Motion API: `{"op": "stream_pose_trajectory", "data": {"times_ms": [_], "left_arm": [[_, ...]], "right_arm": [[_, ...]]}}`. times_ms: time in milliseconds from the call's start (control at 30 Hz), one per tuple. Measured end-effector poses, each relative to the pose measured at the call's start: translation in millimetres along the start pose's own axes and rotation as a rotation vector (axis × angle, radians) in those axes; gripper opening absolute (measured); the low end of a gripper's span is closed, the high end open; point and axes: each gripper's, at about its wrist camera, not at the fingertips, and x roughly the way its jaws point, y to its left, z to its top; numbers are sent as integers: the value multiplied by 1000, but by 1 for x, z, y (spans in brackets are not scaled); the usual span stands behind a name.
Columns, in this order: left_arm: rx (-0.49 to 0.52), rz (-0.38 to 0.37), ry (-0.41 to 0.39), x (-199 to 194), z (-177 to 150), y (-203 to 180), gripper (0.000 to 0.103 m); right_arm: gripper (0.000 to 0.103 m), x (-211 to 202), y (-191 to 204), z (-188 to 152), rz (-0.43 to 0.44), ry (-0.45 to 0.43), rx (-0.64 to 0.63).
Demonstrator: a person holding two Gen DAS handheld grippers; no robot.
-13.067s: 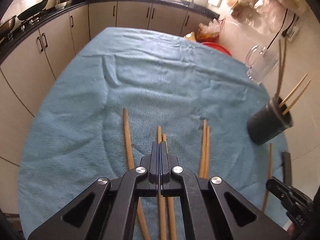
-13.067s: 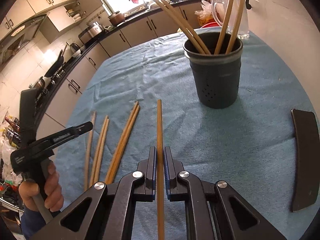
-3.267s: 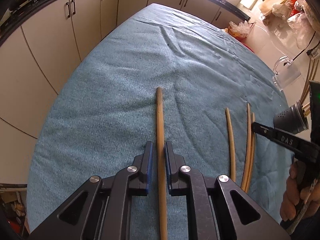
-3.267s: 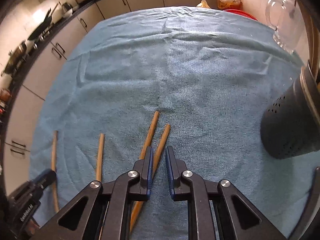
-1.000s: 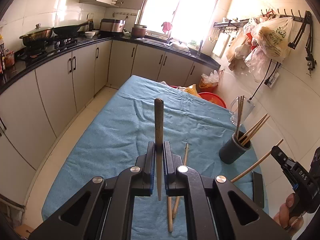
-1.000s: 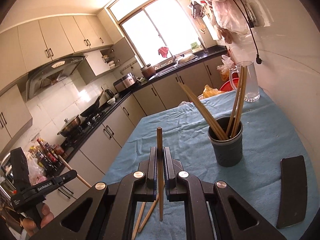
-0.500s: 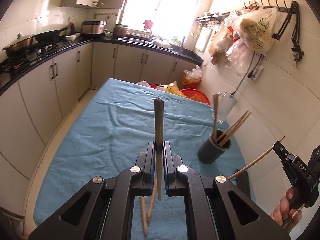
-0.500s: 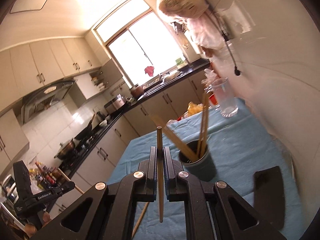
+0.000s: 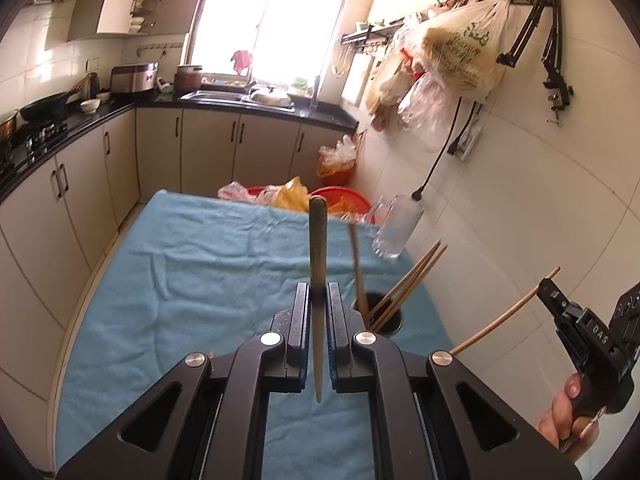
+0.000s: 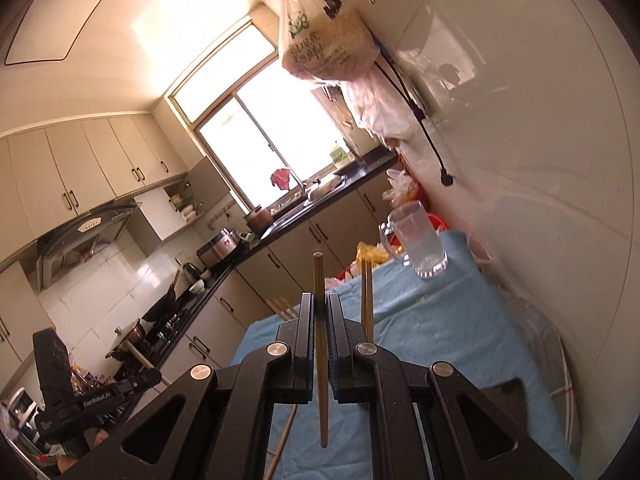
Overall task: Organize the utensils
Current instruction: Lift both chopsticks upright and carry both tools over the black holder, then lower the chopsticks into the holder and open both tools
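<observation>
Left gripper [image 9: 319, 312] clamped a chopstick [image 9: 317, 248] upright above the holder [image 9: 382, 318]; right gripper [image 10: 321, 316] pinched another stick [image 10: 319, 280].

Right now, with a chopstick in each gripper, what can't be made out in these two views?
- Holder: its base hidden behind the left gripper in the left view; its body entirely behind the right gripper in the right view.
- Chopsticks left on the cloth: only one shows through the right gripper's frame, cut by the bottom edge.
- Wall beside the mug: motion-blurred, right view.
</observation>
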Motion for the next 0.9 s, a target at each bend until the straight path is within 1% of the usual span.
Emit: {"op": "stream_pose_trajectory", "data": {"times_ms": [167,233,333,400,500,600,733,900], "left_arm": [[5,-40,-32,12,26,-18,7],[6,-43,-47,18,35,-25,7],[3,-51,-56,34,46,-32,7],[-11,-55,-54,47,51,-34,7],[-38,-69,-44,70,56,-34,7],[-47,-80,-12,92,56,-35,7],[-43,-81,32,115,46,-36,7],[-35,-77,77,136,32,-34,7]], "right_arm": [[6,3,8,24,-15,-50,-34],[6,6,9,31,-30,-69,-47],[6,16,8,41,-41,-82,-49],[6,25,7,45,-67,-94,-58],[6,41,3,48,-75,-92,-55],[6,58,-3,49,-87,-76,-46],[6,79,-13,45,-106,-39,-42],[6,104,-28,30,-138,30,-42]]}}
